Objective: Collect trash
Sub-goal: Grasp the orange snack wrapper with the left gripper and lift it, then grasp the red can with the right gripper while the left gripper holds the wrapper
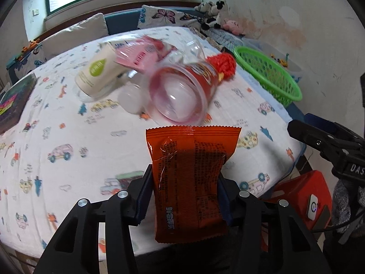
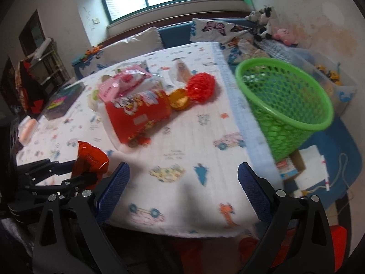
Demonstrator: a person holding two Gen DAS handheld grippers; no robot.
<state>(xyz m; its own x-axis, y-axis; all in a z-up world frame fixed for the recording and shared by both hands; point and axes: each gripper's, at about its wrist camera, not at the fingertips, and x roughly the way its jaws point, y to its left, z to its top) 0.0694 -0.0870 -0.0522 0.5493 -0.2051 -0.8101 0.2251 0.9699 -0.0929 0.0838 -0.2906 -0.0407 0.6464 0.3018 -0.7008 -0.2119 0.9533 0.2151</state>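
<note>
- Left gripper (image 1: 186, 196): black two-finger claw with blue pads, jaws drawn in against both sides of a flat orange foil snack wrapper (image 1: 191, 182). The wrapper stands upright between the pads, clear of the cloth, printed side facing the camera.
- In the right wrist view the same wrapper (image 2: 91, 159) shows at the far left, clamped in the left gripper (image 2: 75, 171).
- Right gripper (image 2: 182, 191): jaws spread wide, nothing between the blue pads; it hangs over the near edge of the table.
- Table (image 1: 68, 137): covered by a white cloth printed with small cars and planes.
- Remaining litter lies mid-table in one cluster: a clear plastic cup with a red printed sleeve (image 1: 182, 91) on its side, a cream paper cup with a green drop mark (image 1: 98, 75), a pink plastic packet (image 1: 139, 57), and a red knitted ball (image 1: 223, 64).
- Green perforated plastic basket (image 2: 285, 105): tilted, at the table's right edge, well apart from the held wrapper.
</note>
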